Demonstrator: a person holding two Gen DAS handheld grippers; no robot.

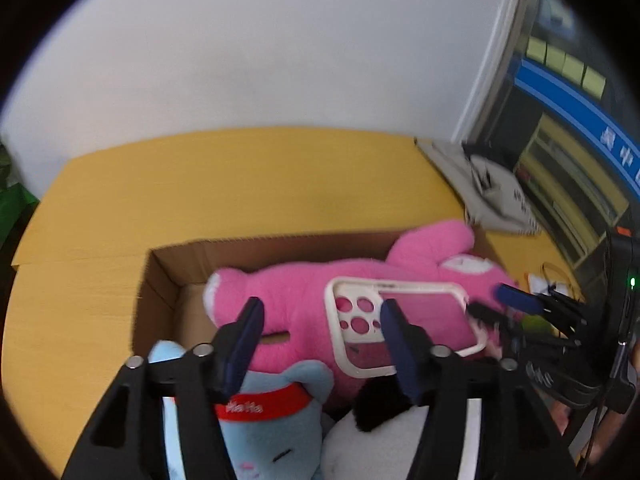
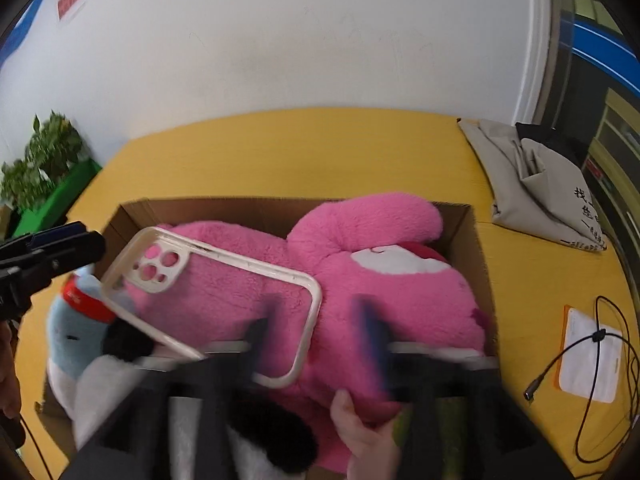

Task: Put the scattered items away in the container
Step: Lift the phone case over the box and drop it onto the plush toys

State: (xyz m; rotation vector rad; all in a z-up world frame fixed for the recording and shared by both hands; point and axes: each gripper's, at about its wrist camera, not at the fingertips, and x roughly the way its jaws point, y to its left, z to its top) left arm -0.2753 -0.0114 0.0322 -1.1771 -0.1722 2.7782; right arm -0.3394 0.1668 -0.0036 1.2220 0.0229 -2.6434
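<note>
Fluffy pink plush (image 2: 360, 280) fills corrugated cardboard box (image 2: 476, 240), frame centre; glossy clear phone case (image 2: 208, 292) lies flat atop. Left gripper (image 1: 320, 320) released; right gripper (image 2: 320, 320) released, blurred.

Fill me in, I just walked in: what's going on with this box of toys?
A person with a gripper in each hand is tidying things into a cardboard box. A pink plush, a blue plush and a black-and-white plush are inside it, with a phone case lying on the pink one. Both the left gripper and right gripper have open jaws, holding nothing.
</note>
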